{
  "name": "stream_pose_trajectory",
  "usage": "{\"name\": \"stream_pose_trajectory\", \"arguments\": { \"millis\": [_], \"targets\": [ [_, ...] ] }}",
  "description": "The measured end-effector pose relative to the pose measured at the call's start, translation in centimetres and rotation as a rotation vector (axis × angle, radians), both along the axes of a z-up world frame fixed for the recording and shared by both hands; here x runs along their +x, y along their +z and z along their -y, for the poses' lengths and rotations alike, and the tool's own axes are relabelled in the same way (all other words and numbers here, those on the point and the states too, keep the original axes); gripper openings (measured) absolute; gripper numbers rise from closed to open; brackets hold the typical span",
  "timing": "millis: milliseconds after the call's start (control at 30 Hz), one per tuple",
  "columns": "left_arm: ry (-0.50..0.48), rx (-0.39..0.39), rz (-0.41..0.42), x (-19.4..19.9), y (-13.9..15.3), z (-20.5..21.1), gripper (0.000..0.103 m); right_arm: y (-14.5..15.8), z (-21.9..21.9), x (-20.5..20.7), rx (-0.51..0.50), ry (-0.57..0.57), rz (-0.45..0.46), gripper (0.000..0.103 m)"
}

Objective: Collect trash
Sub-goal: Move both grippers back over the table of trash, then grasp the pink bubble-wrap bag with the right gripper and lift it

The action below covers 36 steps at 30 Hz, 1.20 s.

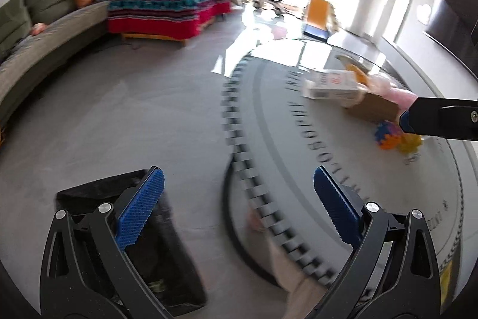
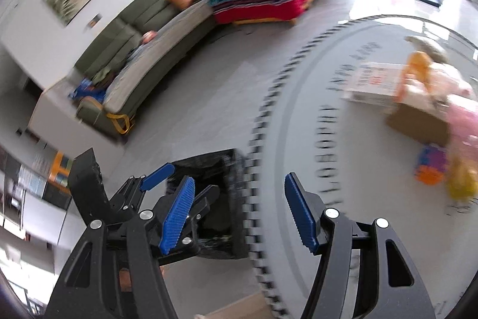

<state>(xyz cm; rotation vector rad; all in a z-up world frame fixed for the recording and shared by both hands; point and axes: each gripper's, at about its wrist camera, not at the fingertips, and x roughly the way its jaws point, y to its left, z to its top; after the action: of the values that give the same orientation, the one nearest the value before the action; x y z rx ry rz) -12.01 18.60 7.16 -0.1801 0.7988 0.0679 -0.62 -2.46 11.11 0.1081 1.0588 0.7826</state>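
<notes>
Now both tongs are wide apart and hold nothing. Left tongs (image 1: 239, 196) hang over the black trash bin (image 1: 131, 244) on the floor beside the round tabletop (image 1: 343, 169). Right tongs (image 2: 236, 211) are near. A white box (image 1: 331, 84) and brown box (image 1: 373, 106) lie touching on the tabletop.

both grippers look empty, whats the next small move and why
Probably reach the right gripper forward to the white carton on the round table. Both grippers are open and hold nothing, the left gripper sits near the black bin on the floor, and the carton lies nearest in the clutter pile, though blur hides details.
</notes>
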Motion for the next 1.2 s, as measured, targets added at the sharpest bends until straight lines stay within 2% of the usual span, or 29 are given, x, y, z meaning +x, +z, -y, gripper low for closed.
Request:
{"name": "stream_pose_trajectory", "arguments": {
  "millis": [267, 433, 600, 733, 767, 800, 833, 900, 1000, 1100, 1200],
  "targets": [
    [-0.176, -0.042, -0.028, 6.2, 0.3, 6.6, 0.097, 0.4, 9.9, 5.2, -0.141, -0.262, 0.067, 0.064],
    [-0.238, -0.05, -0.046, 8.8, -0.2, 8.9, 0.097, -1.4, 14.9, 8.6, -0.229, -0.404, 0.064, 0.069],
    [-0.251, -0.118, -0.089, 9.9, -2.0, 10.0, 0.097, -3.9, 15.5, 10.6, -0.281, -0.39, 0.044, 0.077],
    [-0.295, -0.124, -0.132, 10.3, -3.2, 11.7, 0.097, -5.3, 14.1, 11.7, -0.355, -0.346, 0.078, 0.082],
    [-0.313, -0.122, -0.141, 10.4, -3.4, 12.3, 0.097, -5.5, 13.9, 11.8, -0.365, -0.341, 0.078, 0.08],
    [-0.334, -0.115, -0.151, 10.6, -3.6, 13.1, 0.097, -5.7, 13.9, 11.9, -0.366, -0.338, 0.069, 0.072],
    [-0.357, -0.099, -0.158, 10.8, -3.8, 14.4, 0.097, -5.8, 14.0, 11.9, -0.356, -0.34, 0.056, 0.055],
    [-0.375, -0.087, -0.165, 11.0, -4.2, 15.9, 0.097, -5.2, 14.4, 11.5, -0.332, -0.345, 0.069, 0.039],
    [-0.391, -0.081, -0.155, 11.5, -4.4, 18.1, 0.097, -3.8, 15.6, 10.1, -0.278, -0.368, 0.101, 0.035],
    [-0.371, -0.06, -0.109, 11.9, -4.3, 19.6, 0.097, -2.2, 17.0, 8.8, -0.231, -0.405, 0.131, 0.034],
    [-0.373, -0.045, -0.113, 13.0, -4.9, 21.1, 0.097, -0.8, 18.5, 7.3, -0.19, -0.448, 0.172, 0.034]
  ]
}}
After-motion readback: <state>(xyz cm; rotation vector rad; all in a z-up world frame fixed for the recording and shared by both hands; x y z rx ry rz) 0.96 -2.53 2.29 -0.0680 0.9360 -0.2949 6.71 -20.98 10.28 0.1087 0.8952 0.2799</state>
